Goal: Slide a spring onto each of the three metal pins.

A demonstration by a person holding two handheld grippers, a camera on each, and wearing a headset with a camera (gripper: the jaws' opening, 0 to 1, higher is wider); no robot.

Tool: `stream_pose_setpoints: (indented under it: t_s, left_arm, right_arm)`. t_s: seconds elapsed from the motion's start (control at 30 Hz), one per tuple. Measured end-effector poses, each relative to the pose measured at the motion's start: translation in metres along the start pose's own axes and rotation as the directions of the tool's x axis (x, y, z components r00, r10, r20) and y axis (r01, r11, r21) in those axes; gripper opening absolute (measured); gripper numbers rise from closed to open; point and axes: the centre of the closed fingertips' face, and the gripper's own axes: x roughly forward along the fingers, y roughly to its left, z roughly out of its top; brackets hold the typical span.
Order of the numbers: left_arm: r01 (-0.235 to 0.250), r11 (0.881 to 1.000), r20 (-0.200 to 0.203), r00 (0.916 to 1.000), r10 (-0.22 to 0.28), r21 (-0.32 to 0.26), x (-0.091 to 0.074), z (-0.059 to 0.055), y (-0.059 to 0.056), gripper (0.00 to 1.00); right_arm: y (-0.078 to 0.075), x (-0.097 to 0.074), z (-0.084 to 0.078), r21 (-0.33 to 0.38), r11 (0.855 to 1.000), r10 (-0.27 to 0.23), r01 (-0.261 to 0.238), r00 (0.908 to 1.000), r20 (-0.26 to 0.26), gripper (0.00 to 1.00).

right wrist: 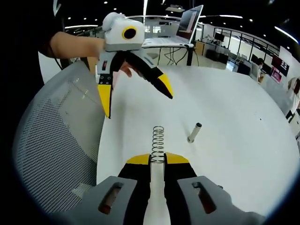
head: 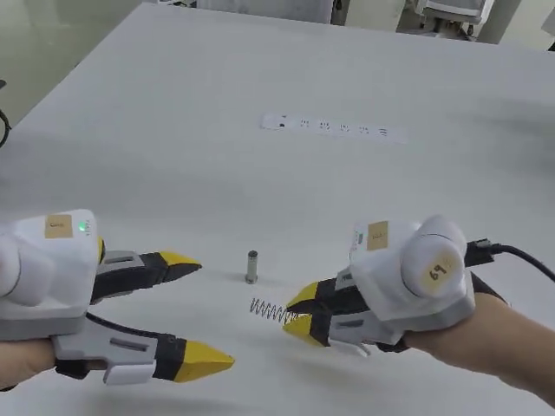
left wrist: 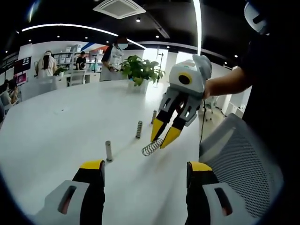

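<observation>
Pin (head: 251, 266): upright on the table (head: 173, 130), between the two grippers and just beyond their tips.
Spring (head: 269, 308): just before the pin on the person's side, one end clamped in the right gripper's jaws, the other pointing at the left gripper.
Left gripper (head: 204, 312): left of pin and spring, apart from both, jaws spread.
Right gripper (head: 303, 314): right of the pin, facing the left gripper.
Power strip (head: 334, 126): on the table, well behind the pin.
Chair (right wrist: 61, 140): at the table's near edge.
</observation>
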Motion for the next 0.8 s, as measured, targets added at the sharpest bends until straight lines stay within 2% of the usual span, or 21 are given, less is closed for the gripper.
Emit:
stream_pose_setpoints:
  t_s: [0.03,0.1,0.2,0.3,0.5,0.63,0.7,0.8]
  left_arm:
    - [0.003,1.0,0.001,1.0,-0.003,0.001,0.001,0.0,-0.001,0.65]
    - [0.022,1.0,0.002,0.9997,-0.022,-0.005,0.004,0.0,-0.003,0.59]
    - [0.072,0.997,0.032,0.9969,-0.071,-0.033,0.01,0.006,-0.012,0.51]
    - [0.081,0.997,0.051,0.9955,-0.08,-0.016,0.016,0.012,-0.015,0.46]
    - [0.107,0.994,0.039,0.9934,-0.108,0.014,0.022,0.013,-0.019,0.4]
    - [0.13,0.991,0.05,0.99,-0.132,0.037,0.023,0.015,-0.023,0.36]
    - [0.131,0.989,0.04,0.9903,-0.133,0.064,0.025,0.013,-0.023,0.31]
    - [0.137,0.988,0.038,0.9895,-0.14,0.069,0.027,0.013,-0.024,0.26]
  right_arm:
    - [-0.002,-0.001,0.001,-0.019,1.0,-0.017,0.017,0.9998,0.005,0.07]
    - [-0.001,-0.004,0.004,-0.029,1.0,-0.011,0.012,0.9997,0.023,0.07]
    - [0.001,-0.006,0.006,-0.055,0.998,-0.005,0.006,0.9997,0.023,0.07]
    - [0.004,-0.007,0.005,-0.067,0.998,0.001,0.0,0.9998,0.018,0.07]
    - [0.011,-0.011,0.009,-0.115,0.993,0.023,-0.02,0.9994,0.026,0.07]
    - [0.013,-0.014,0.014,-0.133,0.991,0.036,-0.03,0.9984,0.043,0.07]
    - [0.013,-0.015,0.014,-0.146,0.989,0.039,-0.032,0.9982,0.046,0.07]
    - [0.015,-0.016,0.017,-0.16,0.986,0.051,-0.041,0.997,0.058,0.07]
